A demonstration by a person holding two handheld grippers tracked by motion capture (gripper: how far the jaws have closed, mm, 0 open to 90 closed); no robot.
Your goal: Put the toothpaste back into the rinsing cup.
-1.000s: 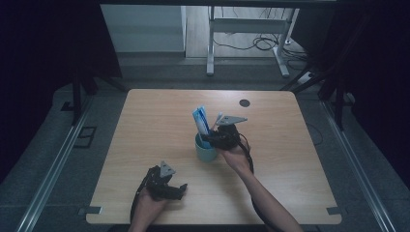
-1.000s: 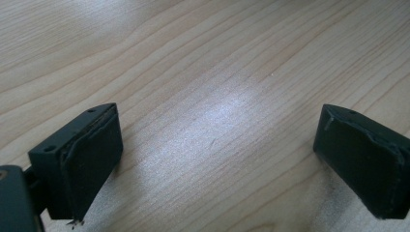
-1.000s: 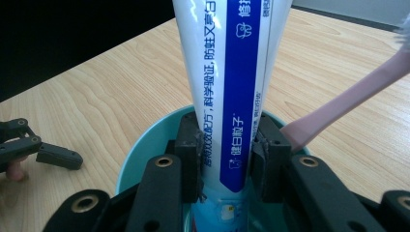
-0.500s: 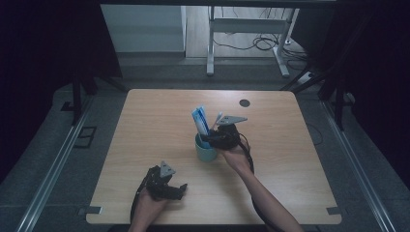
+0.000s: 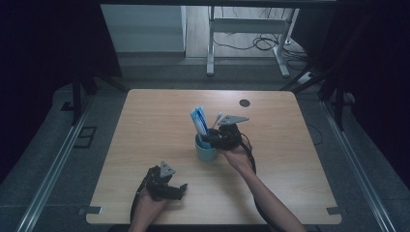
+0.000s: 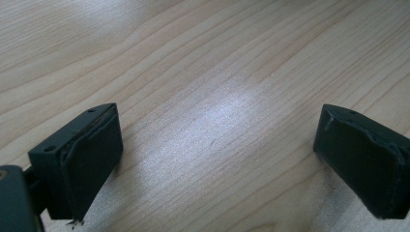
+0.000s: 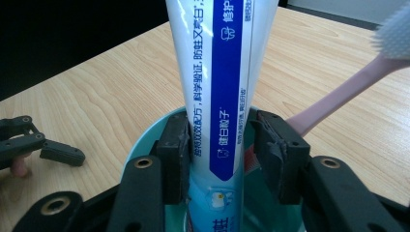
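The toothpaste tube stands in the teal cup, base hidden; right gripper jaws, just opening, flank it — left pad touching; left gripper gapes over the wooden table; dark surroundings.

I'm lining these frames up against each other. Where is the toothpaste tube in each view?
High view: toothpaste tube stands in the teal cup at table centre.
Left gripper view: bare tabletop between open jaws.
Right gripper view: tube upright, centre.
Shared landmark: the pink toothbrush.

Wood table w/ black round spot nr far edge; white frame behind.
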